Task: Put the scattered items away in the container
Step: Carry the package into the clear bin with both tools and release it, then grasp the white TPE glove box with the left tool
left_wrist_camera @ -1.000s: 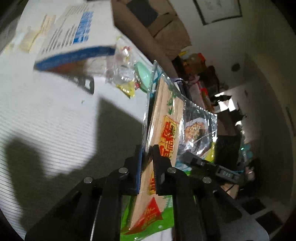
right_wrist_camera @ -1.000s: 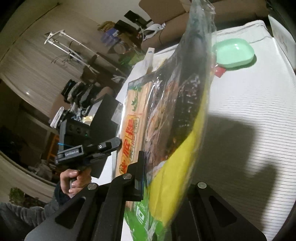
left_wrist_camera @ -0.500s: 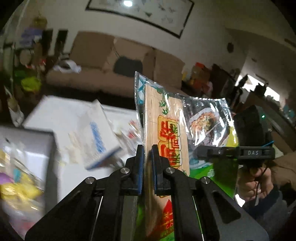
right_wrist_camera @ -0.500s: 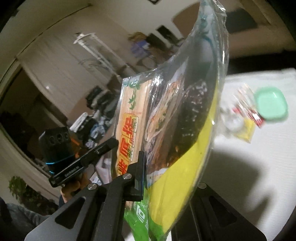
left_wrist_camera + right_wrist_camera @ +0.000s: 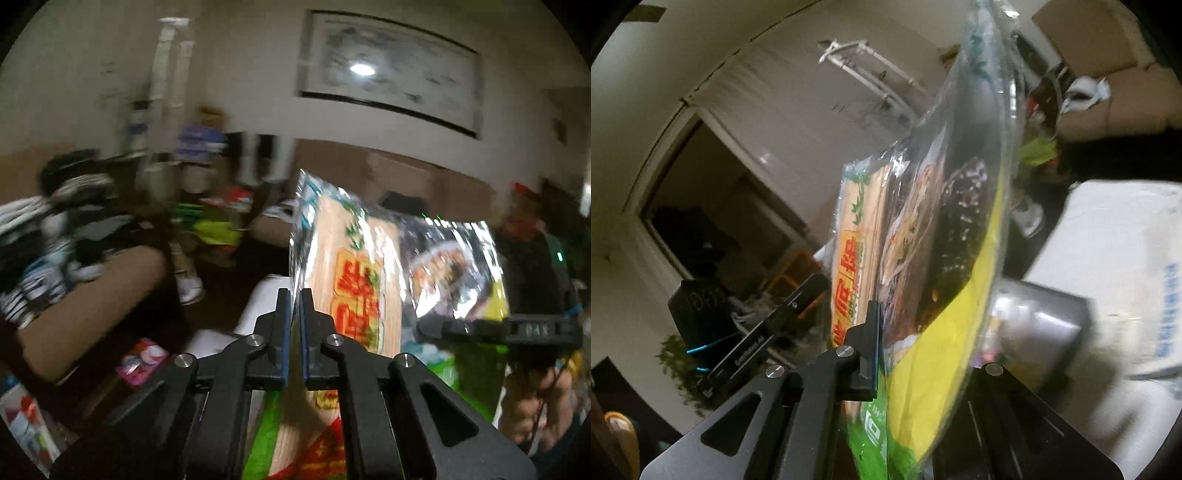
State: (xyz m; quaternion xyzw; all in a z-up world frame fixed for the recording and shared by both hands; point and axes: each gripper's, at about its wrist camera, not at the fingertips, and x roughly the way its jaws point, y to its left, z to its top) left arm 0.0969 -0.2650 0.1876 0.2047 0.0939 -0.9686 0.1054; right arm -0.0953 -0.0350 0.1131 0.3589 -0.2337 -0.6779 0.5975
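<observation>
Big noodle packet (image 5: pixel 373 295) held up in the air, above the table.

Behind: blurry room, framed picture (image 5: pixel 388 70) on wall, sofa (image 5: pixel 1108 92), white table (image 5: pixel 1108 277), grey container (image 5: pixel 1034 325) below. Looks light, thin, crinkly and slippery, probably snappy inside. Best held by both side edges. Left gripper (image 5: pixel 293 325) clenched on one edge, right gripper (image 5: pixel 923 350) clenched on other.

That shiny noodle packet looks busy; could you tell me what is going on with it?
A person holds the noodle packet up in the air with both tools at once. The left gripper is pinched on one edge, the right gripper on the other. A metal container sits on the white table below.
</observation>
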